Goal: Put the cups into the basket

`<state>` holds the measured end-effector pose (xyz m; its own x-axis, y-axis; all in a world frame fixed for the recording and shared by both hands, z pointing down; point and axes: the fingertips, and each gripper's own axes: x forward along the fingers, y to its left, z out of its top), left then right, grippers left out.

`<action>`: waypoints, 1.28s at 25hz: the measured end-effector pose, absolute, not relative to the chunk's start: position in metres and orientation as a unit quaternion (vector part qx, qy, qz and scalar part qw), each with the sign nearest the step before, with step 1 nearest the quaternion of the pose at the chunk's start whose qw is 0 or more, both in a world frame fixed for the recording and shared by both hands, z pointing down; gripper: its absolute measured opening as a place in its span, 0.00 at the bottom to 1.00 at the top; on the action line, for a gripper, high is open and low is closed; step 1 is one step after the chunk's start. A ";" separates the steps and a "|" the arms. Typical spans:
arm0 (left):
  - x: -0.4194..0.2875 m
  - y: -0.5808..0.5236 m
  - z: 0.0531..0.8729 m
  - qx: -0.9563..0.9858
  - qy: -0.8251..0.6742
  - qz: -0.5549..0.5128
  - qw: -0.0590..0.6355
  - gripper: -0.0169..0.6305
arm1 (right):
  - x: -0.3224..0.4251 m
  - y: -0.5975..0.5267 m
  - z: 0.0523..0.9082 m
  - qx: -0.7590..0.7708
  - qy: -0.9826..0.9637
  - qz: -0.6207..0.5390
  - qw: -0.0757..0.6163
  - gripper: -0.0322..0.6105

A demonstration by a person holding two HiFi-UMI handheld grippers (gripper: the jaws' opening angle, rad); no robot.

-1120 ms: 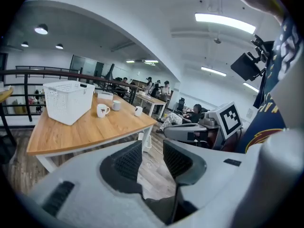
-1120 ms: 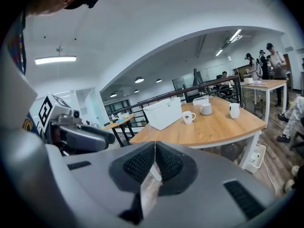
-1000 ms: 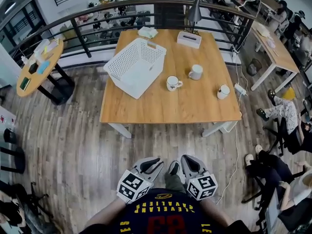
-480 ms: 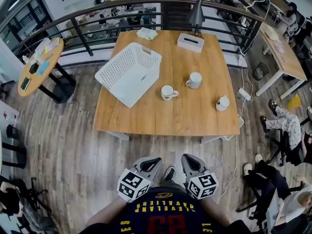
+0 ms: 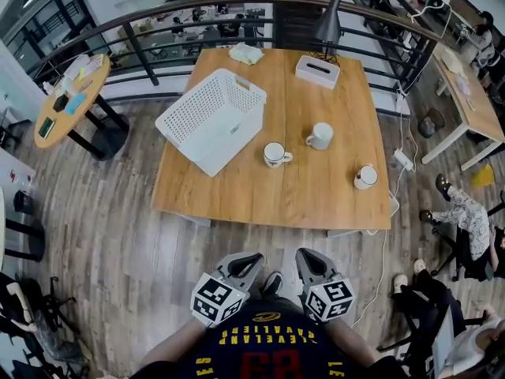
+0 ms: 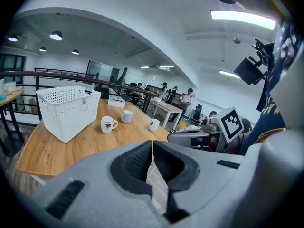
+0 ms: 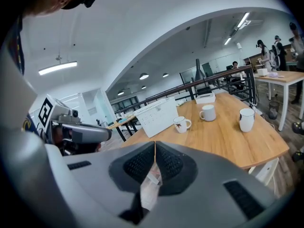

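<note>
Both tools pinched shut, nothing between the jaws
Left gripper (image 5: 248, 261) and right gripper (image 5: 305, 258) hover at six o'clock, table (image 5: 316, 189) at twelve.

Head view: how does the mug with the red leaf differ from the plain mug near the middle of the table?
The leaf mug carries a red leaf print; the plain mug shows no print. In the head view, the leaf mug's handle points right and the plain mug's handle points left. The leaf mug stands nearer the white basket than the plain mug does. Both are white, upright and on the wooden table, outside the basket.
</note>
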<state>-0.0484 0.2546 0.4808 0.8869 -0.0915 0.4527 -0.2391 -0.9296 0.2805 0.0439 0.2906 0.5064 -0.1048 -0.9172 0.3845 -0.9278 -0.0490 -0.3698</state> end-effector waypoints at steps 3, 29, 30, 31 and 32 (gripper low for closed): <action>-0.044 0.251 0.483 0.957 -0.081 0.221 0.171 0.05 | 0.048 0.283 0.509 0.667 -0.689 0.282 0.011 0.07; 0.035 0.064 0.547 0.953 -0.002 0.285 0.100 0.23 | 0.109 0.100 0.510 0.693 -0.669 0.246 0.106 0.07; 0.038 0.060 0.553 0.953 0.002 0.289 0.096 0.24 | 0.113 0.095 0.513 0.692 -0.670 0.236 0.126 0.08; 0.041 0.056 0.557 0.952 0.008 0.293 0.090 0.24 | 0.118 0.090 0.517 0.691 -0.671 0.225 0.149 0.08; 0.044 0.052 0.561 0.951 0.014 0.296 0.084 0.25 | 0.125 0.085 0.522 0.689 -0.671 0.213 0.172 0.08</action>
